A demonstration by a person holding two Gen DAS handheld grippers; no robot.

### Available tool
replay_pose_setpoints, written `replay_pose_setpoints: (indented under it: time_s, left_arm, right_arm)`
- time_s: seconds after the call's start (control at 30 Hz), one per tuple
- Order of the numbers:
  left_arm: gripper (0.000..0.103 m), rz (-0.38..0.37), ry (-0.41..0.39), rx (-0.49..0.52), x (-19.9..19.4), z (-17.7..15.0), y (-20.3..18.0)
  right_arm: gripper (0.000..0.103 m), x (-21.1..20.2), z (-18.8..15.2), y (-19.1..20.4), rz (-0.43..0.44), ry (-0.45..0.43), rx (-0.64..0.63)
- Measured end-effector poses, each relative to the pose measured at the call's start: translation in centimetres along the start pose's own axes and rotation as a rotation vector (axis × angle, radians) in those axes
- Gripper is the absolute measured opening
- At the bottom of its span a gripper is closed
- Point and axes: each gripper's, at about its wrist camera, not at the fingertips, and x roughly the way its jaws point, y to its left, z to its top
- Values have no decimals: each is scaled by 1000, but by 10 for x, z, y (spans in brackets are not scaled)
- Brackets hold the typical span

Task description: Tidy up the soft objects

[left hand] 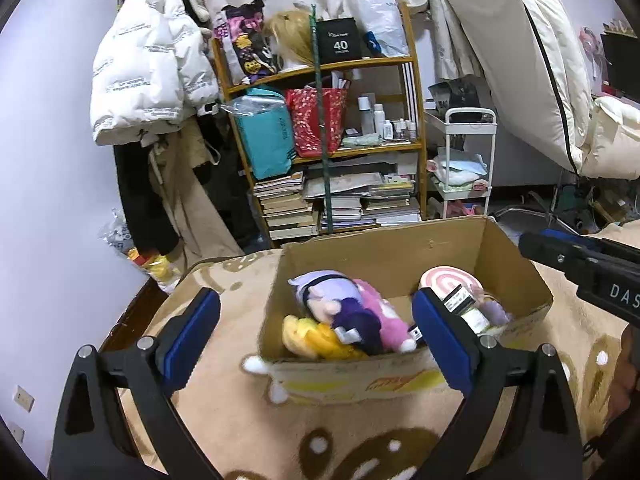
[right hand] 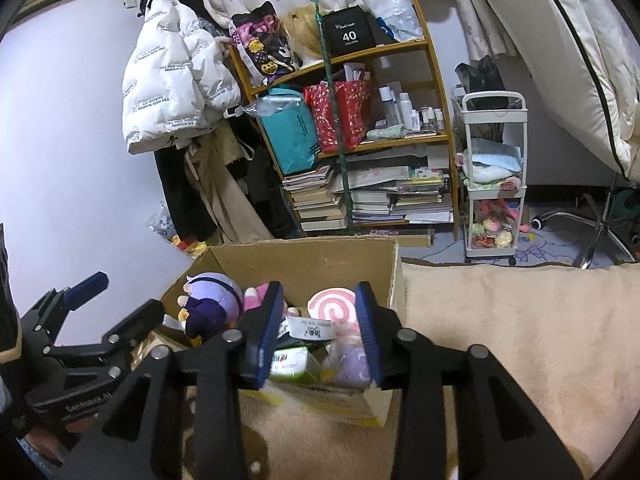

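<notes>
Bed blanket (right hand: 520, 320); only right view shows cart toys (right hand: 494, 224).

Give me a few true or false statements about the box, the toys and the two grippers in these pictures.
1. The cardboard box sits on a beige blanket. True.
2. The box is empty. False: plush toys lie in it, among them a purple doll and a pink swirl cushion.
3. The left gripper has its fingers spread wide with nothing clamped between them. True.
4. The right gripper grips the yellow plush. False: its fingers stand apart above the box, and the yellow plush lies at the box's other end.
</notes>
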Motion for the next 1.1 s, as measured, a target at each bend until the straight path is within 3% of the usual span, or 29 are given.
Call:
replay_pose_setpoints:
  time_s: [0.13, 0.47, 1.1]
  left_arm:
    - [96, 11, -13, -32, -17, -3, 14]
    - [102, 67, -64, -34, -63, -11, 33]
    - [102, 80, -84, -88, -122, -37, 52]
  right_arm:
    - [58, -16, -1, 6, -20, -13, -31]
    - [103, -66, -5, 22, -90, -102, -58]
    - [103, -130, -17, 33, -149, -163, -100]
